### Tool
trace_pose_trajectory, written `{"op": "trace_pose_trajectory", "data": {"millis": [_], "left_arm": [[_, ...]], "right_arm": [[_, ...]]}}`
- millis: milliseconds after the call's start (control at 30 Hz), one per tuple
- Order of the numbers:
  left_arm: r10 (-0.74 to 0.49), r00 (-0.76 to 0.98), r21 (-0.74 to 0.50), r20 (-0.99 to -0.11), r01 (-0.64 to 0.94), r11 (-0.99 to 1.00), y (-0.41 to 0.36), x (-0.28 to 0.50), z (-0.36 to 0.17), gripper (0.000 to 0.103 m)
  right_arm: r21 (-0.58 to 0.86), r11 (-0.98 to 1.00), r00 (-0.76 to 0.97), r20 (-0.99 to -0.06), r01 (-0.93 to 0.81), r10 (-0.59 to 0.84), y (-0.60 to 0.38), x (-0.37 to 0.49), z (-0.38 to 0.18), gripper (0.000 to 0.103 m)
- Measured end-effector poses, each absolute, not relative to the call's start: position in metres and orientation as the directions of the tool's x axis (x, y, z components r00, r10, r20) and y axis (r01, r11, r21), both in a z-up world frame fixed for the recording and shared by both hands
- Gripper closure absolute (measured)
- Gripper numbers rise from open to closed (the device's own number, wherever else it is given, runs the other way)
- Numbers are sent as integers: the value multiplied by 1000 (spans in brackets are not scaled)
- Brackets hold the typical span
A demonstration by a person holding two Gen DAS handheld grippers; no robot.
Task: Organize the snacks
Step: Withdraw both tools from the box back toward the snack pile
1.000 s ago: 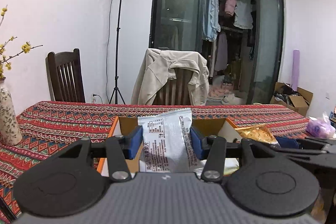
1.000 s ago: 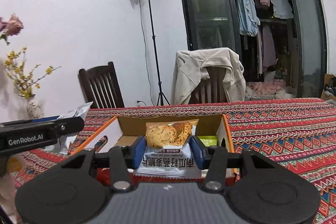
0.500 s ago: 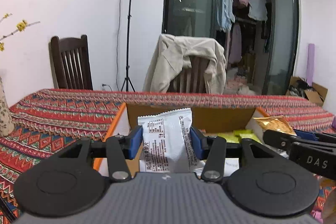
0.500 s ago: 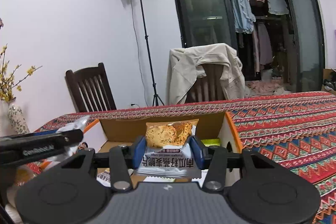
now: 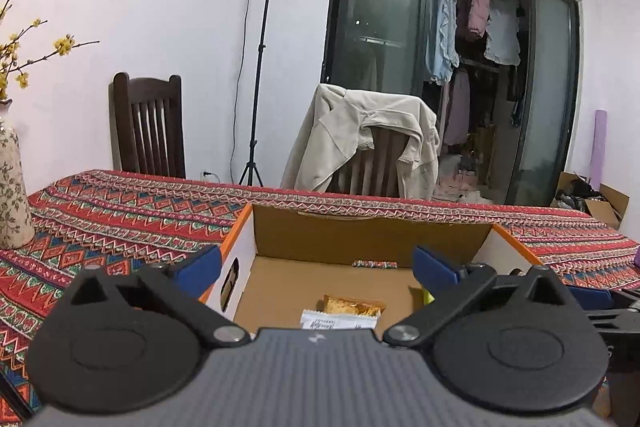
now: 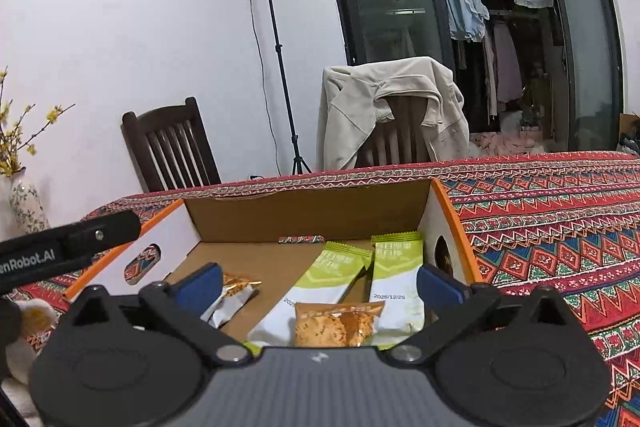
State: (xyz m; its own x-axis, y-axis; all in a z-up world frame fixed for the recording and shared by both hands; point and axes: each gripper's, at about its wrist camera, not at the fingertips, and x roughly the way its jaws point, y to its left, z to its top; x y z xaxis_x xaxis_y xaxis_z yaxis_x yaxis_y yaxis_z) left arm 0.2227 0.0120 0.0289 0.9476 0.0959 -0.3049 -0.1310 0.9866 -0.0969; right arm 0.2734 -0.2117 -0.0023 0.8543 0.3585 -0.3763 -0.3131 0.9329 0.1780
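An open cardboard box [image 5: 360, 231] with orange rims stands on the patterned tablecloth. My left gripper [image 5: 316, 269] hangs over its near left part, jaws opening wide, with nothing between the pads. Below it a white and orange snack packet [image 5: 344, 313] lies on the box floor. My right gripper [image 6: 320, 285] is over the box's right half [image 6: 312, 211], its jaws also opening and gripping nothing. Under it an orange biscuit packet [image 6: 338, 323] rests on two green packets [image 6: 396, 275]. Another small packet [image 6: 232, 297] lies at the left. A left gripper finger [image 6: 68, 243] shows beside the box.
A flowered vase [image 5: 12, 195] with yellow twigs stands at the table's left edge. Behind the table are a dark wooden chair [image 5: 148, 131], a chair draped with a beige jacket [image 5: 360, 143] and a lamp stand [image 5: 260, 67]. Patterned cloth [image 6: 560, 227] stretches right of the box.
Both grippers sank toward the box and opened. The white packet left the left jaws and the biscuit packet left the right jaws; both now lie in the box.
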Motion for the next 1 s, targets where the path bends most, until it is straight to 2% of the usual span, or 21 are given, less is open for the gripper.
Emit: {"op": "trace_pose_trajectory", "data": {"millis": [167, 367, 600, 767, 1000], "left_arm": [[95, 950, -110, -298, -133, 985, 14, 219, 33, 0], [85, 957, -118, -277, -121, 986, 11, 207, 50, 0], [64, 951, -150, -304, -114, 982, 14, 193, 65, 0], [66, 934, -160, -351, -130, 979, 22, 178, 66, 0], [64, 929, -153, -365, -127, 980, 34, 137, 52, 0]], "right_arm": [[176, 934, 854, -379, -311, 356, -213, 272, -2, 0], [174, 927, 863, -339, -333, 374, -218, 259, 14, 0], [150, 923, 871, -306, -354, 384, -219, 232, 39, 0], [144, 921, 865, -318, -361, 389, -224, 209, 40, 0], [128, 923, 846, -371, -362, 384, -235, 174, 22, 0]]}}
